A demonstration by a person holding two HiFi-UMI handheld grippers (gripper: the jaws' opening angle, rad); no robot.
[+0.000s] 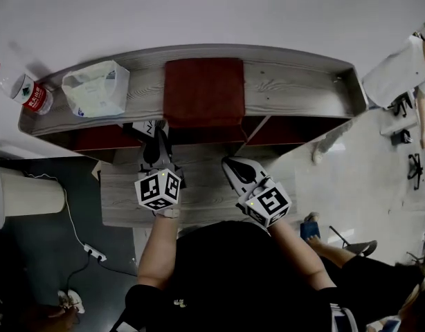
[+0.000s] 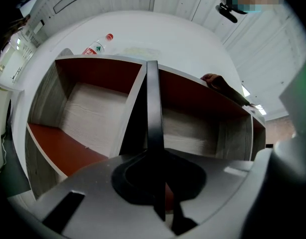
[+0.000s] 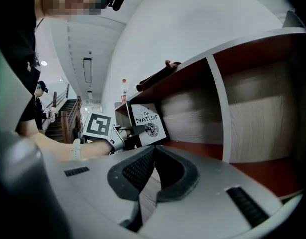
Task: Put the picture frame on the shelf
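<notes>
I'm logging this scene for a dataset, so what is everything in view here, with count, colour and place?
shelf: one, grey wood with red inside, in front of the person
picture frame: one, black with a white print, at the shelf's open front
cloth: one, dark red, on the middle of the shelf top
plastic bag: one, clear, on the shelf top, left
water bottle: one, clear with a red cap, beyond the shelf's left end
power strip: one, white, on the dark floor, left
bystander: one, white shirt, far right
left gripper: grey, shut on the picture frame
right gripper: grey, shut, empty
</notes>
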